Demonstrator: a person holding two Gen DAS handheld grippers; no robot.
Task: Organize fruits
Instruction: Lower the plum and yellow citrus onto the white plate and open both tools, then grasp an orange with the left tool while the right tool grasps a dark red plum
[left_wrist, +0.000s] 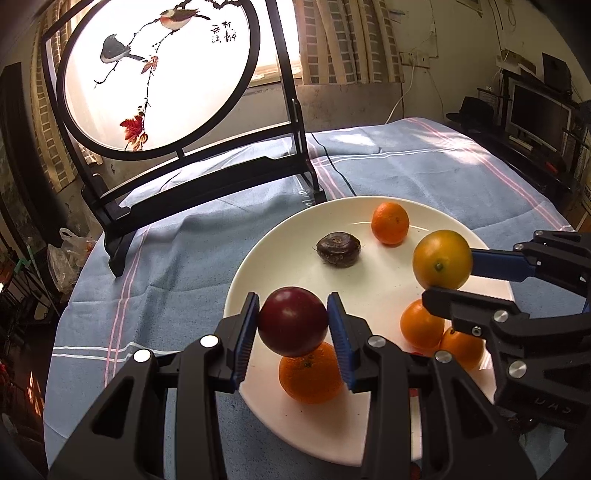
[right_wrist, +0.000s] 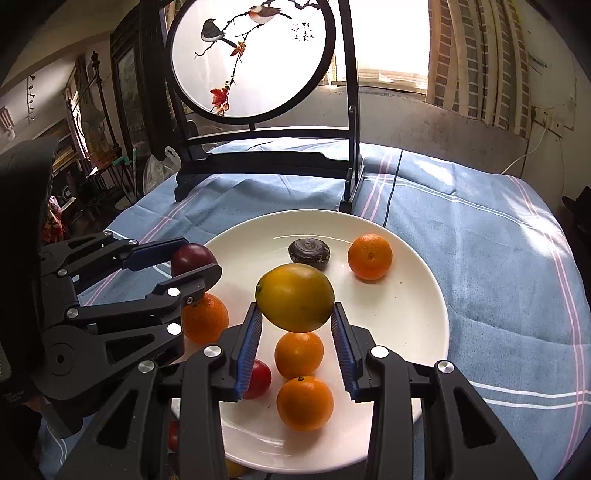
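L gripper (left_wrist: 291, 325) clamps dark red plum (left_wrist: 293, 321) over white plate (left_wrist: 258, 258); R gripper (right_wrist: 295, 314) pinches yellow-green citrus (right_wrist: 294, 297) above plate centre, w/ oranges (right_wrist: 304, 402) lying below.

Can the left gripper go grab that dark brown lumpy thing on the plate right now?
Probably not yet. The left gripper is already shut on the dark red fruit, so its jaws are full. The path to the brown lumpy thing on the plate looks free otherwise.
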